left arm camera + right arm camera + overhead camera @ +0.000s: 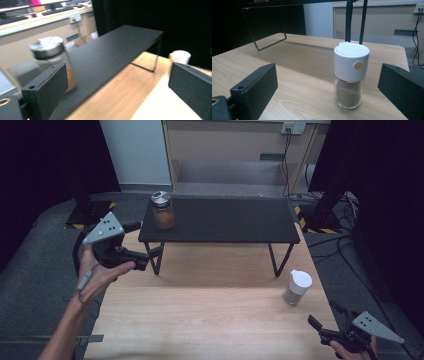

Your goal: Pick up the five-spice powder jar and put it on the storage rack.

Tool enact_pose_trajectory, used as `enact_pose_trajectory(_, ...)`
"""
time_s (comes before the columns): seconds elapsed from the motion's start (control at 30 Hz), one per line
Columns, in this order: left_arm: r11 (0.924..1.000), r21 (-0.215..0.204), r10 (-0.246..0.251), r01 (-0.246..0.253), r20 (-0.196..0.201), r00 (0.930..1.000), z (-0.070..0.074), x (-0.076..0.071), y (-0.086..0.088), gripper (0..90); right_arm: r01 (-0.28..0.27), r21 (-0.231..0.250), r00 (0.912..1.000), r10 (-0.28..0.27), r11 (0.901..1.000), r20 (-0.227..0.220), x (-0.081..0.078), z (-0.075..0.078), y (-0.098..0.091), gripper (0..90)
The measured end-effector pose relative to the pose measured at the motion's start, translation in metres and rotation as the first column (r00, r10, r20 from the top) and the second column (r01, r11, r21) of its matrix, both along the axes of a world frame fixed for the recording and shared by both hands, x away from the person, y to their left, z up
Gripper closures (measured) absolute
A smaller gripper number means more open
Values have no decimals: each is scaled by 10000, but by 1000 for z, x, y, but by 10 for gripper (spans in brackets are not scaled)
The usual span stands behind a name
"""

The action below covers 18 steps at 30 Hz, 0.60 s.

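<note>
A dark room surrounds the scene: black curtains hang on both sides, grey carpet (pixel 40 245) covers the floor, and a beige cabinet unit (pixel 235 150) stands against the far wall with a white wall socket (pixel 293 127) and cables hanging from it.

In the middle sits the light wooden table (pixel 210 320), its grain running across and its top mostly bare. On its far part stands a low black rectangular shelf on thin black wire legs (pixel 225 220), spanning most of the table's width and casting a soft shadow on the wood under it.

At the left end of that shelf stands an upright clear glass jar with a silver metal lid and orange-brown contents (pixel 163 210). On the table near its right edge, in front of the shelf's right leg, stands an upright small clear glass shaker with a white plastic cap and brownish powder inside (pixel 297 288).

The left gripper (pixel 152 254) is held in the air off the table's left edge, pointing toward the shelf's left end; its fingers (pixel 47 90) are spread wide with nothing between them. The right gripper (pixel 325 317) is low at the table's near right corner, aimed at the shaker and well short of it; its fingers (pixel 254 90) are likewise wide apart and empty.
</note>
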<state>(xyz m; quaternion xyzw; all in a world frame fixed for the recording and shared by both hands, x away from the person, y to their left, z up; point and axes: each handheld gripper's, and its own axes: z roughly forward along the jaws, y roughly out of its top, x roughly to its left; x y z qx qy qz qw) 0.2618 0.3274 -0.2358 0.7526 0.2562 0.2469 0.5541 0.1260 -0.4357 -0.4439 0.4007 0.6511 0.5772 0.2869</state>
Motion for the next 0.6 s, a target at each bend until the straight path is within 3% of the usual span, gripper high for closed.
enact_pose_trajectory(0.1,9997,-228,-75,76,42,10000,-18,-10,3,21,-4,-11,10000,4,10000,8,0,0,0,30)
enact_pose_trajectory(0.13,9997,-228,-75,76,42,10000,-18,-10,3,21,-4,-11,10000,4,10000,8,0,0,0,30)
enact_pose_trajectory(0.17,9990,-431,-77,81,84,9999,-29,-15,5,22,-3,-8,10000,3,10000,8,0,0,0,30)
enact_pose_trajectory(0.2,9990,-431,-77,81,84,9999,-29,-15,5,25,6,-13,10000,-6,10000,-2,0,0,0,29)
enact_pose_trajectory(0.23,9980,-618,-86,90,72,9999,-39,-19,6,27,0,-16,10000,0,10000,3,0,0,0,30)
enact_pose_trajectory(0.33,9978,-664,-35,39,60,10000,-47,-22,7,28,-1,-35,10000,1,10000,10,0,0,1,30)
enact_pose_trajectory(0.5,9924,-1227,-16,-1,-139,9999,-74,-31,11,27,32,-28,10000,-32,10000,14,-1,0,0,30)
enact_pose_trajectory(0.6,9916,-1284,103,-132,-236,9997,-87,-36,12,27,20,-47,10000,-20,10000,29,0,0,1,30)
